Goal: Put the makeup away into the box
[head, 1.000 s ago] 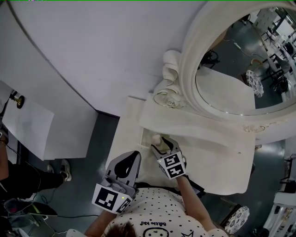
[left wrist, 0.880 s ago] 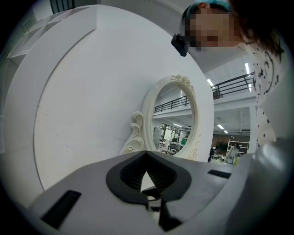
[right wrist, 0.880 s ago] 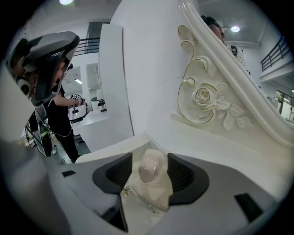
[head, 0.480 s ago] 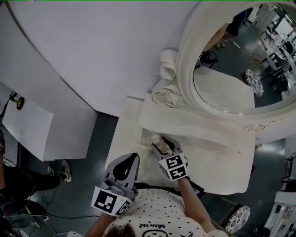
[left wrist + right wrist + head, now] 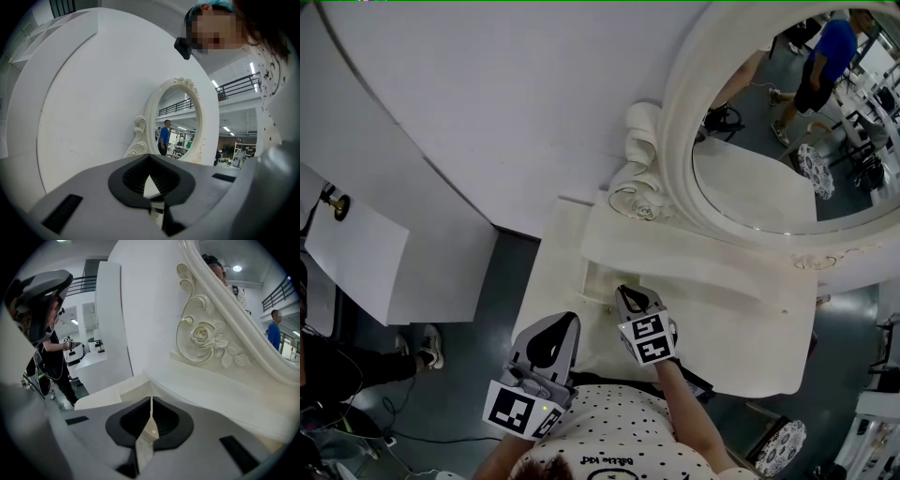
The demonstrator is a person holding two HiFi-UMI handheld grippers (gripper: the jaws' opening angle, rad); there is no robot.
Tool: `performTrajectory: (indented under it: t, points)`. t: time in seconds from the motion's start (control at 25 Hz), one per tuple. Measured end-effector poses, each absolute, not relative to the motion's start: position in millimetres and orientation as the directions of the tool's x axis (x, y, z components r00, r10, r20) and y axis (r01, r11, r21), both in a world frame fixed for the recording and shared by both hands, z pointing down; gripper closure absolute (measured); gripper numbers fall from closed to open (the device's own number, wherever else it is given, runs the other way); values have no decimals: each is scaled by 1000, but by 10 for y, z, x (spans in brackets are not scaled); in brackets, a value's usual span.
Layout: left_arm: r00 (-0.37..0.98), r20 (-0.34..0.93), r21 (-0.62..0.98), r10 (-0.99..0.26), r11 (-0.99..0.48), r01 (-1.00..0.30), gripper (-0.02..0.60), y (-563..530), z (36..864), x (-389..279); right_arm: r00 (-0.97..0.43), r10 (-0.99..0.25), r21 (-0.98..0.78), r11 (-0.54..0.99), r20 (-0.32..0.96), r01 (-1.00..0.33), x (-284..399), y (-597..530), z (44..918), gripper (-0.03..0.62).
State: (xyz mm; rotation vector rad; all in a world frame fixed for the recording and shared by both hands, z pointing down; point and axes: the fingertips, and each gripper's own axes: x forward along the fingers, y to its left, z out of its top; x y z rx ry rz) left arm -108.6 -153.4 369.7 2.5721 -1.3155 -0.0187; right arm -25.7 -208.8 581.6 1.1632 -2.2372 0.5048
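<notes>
Right gripper [image 5: 624, 294] over vanity top [image 5: 750, 328]: jaws just clenched; pale sliver between, possibly only surface behind. Left gripper [image 5: 555, 330] near-left, clenched, empty.

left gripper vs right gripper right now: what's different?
Place: the right gripper reaches over the cream dresser at its recessed compartment; the left gripper hangs back at the dresser's near left corner.
Pose: right tilts down; left points about level.
Jaws: right's have just been closing, with a cream sliver in the slit (held item or dresser behind, unclear); left's are together, empty.
Shared: grey bodies, black pads, marker cubes.
</notes>
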Motion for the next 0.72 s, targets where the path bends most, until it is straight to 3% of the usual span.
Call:
performTrajectory:
  t: [0.36,0.72]
  points:
    - [615,89,226,-783,-586,-778,586,-1545,3694,-980,-486,-728,-80,516,483,-853,-74,-2111,5265,588]
    - [680,60,234,-731,-652,-721,586,-1450,3609,-710,-445,-861,-78,440,247,-895,428,-1765,4117,588]
